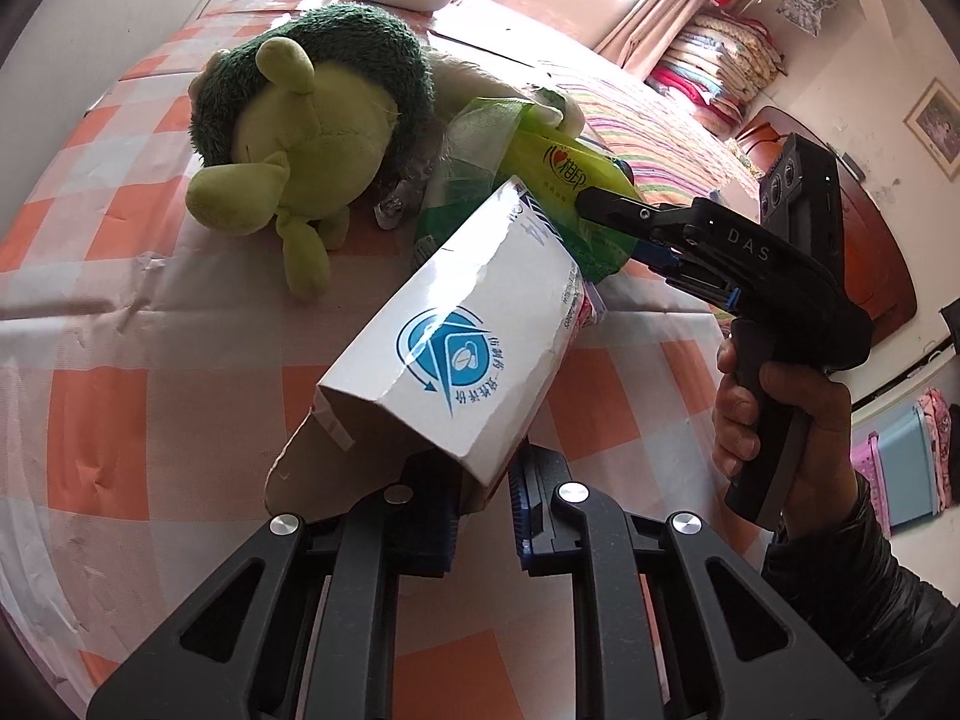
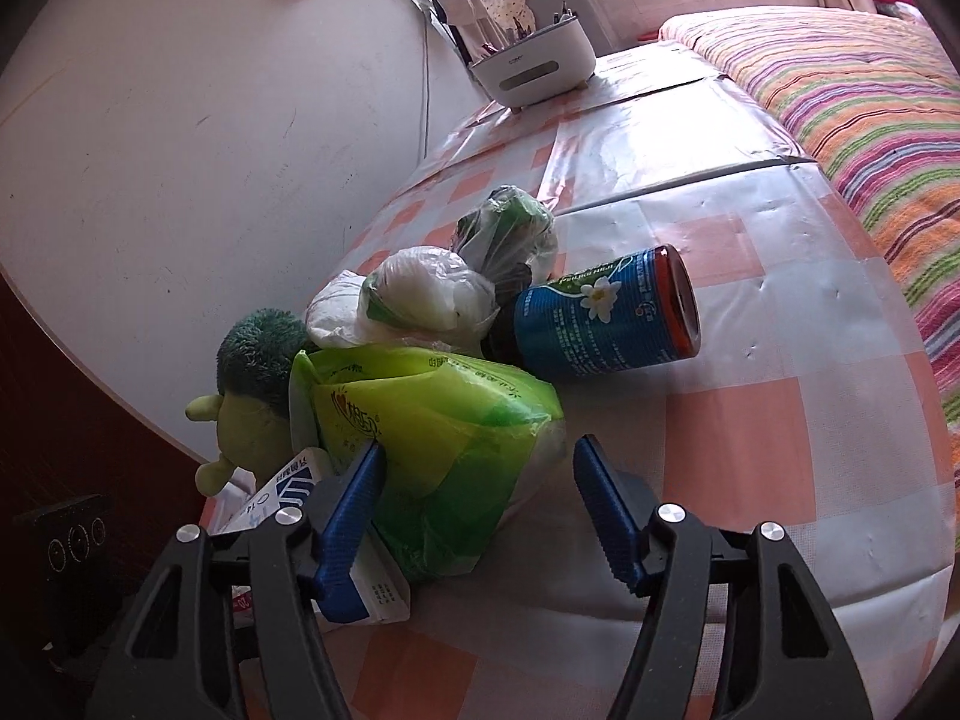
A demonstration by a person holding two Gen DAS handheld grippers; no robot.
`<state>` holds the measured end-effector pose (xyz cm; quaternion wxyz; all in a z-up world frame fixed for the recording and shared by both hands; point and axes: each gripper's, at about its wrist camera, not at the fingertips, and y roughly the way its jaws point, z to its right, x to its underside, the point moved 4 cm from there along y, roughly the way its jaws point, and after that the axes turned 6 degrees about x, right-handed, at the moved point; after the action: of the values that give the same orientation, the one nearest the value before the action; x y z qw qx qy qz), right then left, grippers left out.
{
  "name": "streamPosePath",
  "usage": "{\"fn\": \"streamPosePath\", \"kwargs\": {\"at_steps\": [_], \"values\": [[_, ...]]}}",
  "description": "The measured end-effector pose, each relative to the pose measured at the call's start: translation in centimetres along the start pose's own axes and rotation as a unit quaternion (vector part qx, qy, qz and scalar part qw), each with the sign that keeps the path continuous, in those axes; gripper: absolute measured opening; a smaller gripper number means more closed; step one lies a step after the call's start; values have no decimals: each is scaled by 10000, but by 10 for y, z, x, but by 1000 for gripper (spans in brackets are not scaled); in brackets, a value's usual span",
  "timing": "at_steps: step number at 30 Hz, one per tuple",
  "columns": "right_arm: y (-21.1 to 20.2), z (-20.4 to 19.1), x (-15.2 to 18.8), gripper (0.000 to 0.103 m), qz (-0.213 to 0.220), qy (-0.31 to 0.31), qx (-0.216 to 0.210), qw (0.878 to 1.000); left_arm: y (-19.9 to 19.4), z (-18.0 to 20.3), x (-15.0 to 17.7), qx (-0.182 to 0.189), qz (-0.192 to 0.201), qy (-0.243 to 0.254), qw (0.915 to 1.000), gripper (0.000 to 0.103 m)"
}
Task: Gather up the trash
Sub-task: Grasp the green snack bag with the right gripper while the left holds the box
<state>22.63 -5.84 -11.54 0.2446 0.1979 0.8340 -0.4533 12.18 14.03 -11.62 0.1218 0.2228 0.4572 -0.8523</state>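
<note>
A white cardboard box [image 1: 456, 324] with a blue logo tilts up off the checked tablecloth [image 1: 120, 396]. My left gripper [image 1: 480, 468] is shut on its near bottom corner. Behind it lies a green plastic bag [image 1: 540, 162]. My right gripper [image 1: 612, 228], held by a person's hand [image 1: 756, 414], reaches in from the right. In the right wrist view the green bag [image 2: 444, 420] sits between the jaws of the right gripper [image 2: 480, 444]. The left pad [image 2: 354, 504] lies against the bag and the box [image 2: 288, 492]; the right pad [image 2: 606, 516] stands clear.
A green plush toy [image 1: 288, 138] lies left of the bag. Beyond are a white plastic bag [image 2: 414, 294], a clear bag [image 2: 510, 228] and a blue can [image 2: 606, 318] on its side. A white organizer [image 2: 534, 66] stands at the far end. A striped bed [image 2: 840, 108] borders the table.
</note>
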Motion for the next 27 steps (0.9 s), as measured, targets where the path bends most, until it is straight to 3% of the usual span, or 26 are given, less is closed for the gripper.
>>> {"fn": "streamPosePath", "kwargs": {"at_steps": [4, 9, 27], "values": [[-4, 0, 1, 36, 40, -63, -44, 10000, 4, 10, 2, -33, 39, 67, 10000, 11], [-15, -2, 5, 29, 201, -70, -104, 9997, 5, 21, 2, -82, 129, 230, 9996, 7], [-91, 7, 16, 27, 1200, -639, 394, 9899, 12, 73, 0, -344, 368, 976, 9939, 7]]}}
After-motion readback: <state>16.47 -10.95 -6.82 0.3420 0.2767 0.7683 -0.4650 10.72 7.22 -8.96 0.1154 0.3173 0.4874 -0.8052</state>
